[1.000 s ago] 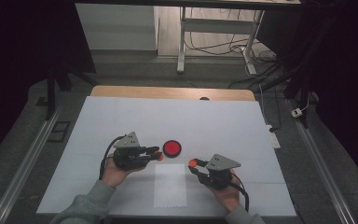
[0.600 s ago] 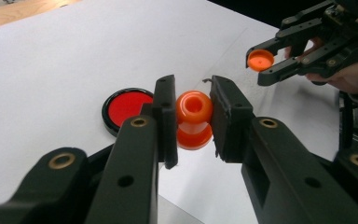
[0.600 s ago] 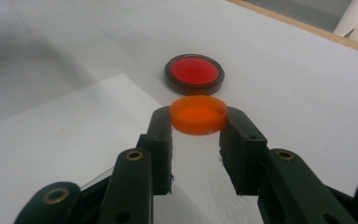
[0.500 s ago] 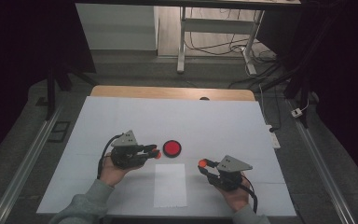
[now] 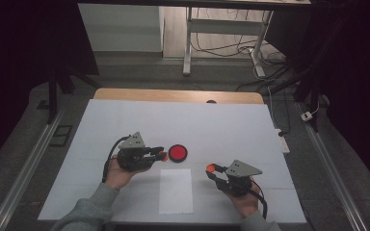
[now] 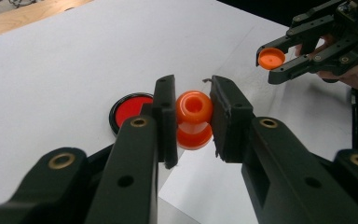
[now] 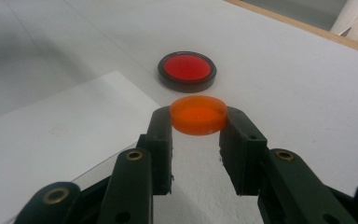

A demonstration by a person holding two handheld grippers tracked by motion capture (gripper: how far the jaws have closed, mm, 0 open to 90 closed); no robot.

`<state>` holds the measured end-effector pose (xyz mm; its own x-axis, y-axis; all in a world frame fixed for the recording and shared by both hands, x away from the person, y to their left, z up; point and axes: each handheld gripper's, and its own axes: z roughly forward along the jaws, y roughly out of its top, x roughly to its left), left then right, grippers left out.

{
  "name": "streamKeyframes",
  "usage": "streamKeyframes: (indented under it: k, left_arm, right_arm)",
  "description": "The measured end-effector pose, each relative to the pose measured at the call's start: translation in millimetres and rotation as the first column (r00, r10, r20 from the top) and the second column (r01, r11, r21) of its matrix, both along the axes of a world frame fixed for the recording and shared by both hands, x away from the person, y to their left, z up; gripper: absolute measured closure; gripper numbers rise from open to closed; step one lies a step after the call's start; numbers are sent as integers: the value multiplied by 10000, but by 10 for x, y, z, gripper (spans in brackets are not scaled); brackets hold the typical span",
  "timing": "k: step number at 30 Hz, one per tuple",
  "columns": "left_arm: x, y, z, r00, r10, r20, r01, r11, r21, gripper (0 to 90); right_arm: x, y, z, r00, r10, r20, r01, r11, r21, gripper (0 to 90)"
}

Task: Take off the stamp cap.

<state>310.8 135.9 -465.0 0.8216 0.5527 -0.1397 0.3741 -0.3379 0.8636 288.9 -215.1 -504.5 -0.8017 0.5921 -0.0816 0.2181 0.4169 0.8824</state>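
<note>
Right tool [image 5: 214, 169], clamped on orange cap [image 7: 198, 114], has been drawn away from left tool [image 5: 160, 154], clamped on orange bottle [image 6: 194, 119]: uncapping judged done.

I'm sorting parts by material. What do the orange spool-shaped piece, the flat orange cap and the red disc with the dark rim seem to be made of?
Orange spool-shaped piece: probably moulded plastic, glossy and slightly translucent. Flat orange cap: likely the same plastic, light glowing through it. Red disc with the dark rim: smooth red face in a dark ring, plastic or metal, hard to tell.

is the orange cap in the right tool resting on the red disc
No, in the right gripper view the orange cap sits clamped in the right tool, apart from the red disc lying farther off.
</note>
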Motion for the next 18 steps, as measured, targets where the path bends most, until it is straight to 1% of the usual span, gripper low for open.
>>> streamKeyframes:
  k: [2, 5, 8, 12, 15, 18]
  left_arm:
    - [13, -13, 2, 10000, -3, 25, 3, 10000, 85, 724]
    - [34, -26, -3, 10000, 10, 1, -10, 10000, 63, 723]
    - [51, -38, -15, 10000, 14, -48, -13, 10000, 88, 724]
    - [57, -40, -21, 10000, 33, -64, -32, 9999, 111, 724]
    - [57, -39, -21, 10000, 30, -69, -29, 9999, 111, 724]
    - [56, -42, -21, 10000, 12, -69, -11, 9999, 112, 723]
  right_arm:
    - [0, 1, 0, 10000, -16, -7, 16, 10000, 14, 645]
    - [-1, -12, 2, 10000, -37, -4, 37, 10000, 13, 645]
    - [-6, -47, 14, 9999, -171, 6, 171, 9999, 21, 645]
    - [-14, -154, 23, 9989, -470, 51, 470, 9989, 61, 645]
    - [-21, -280, 33, 9965, -829, 100, 829, 9966, 29, 644]
    - [-23, -391, 38, 9941, -1074, 121, 1074, 9942, -8, 645]
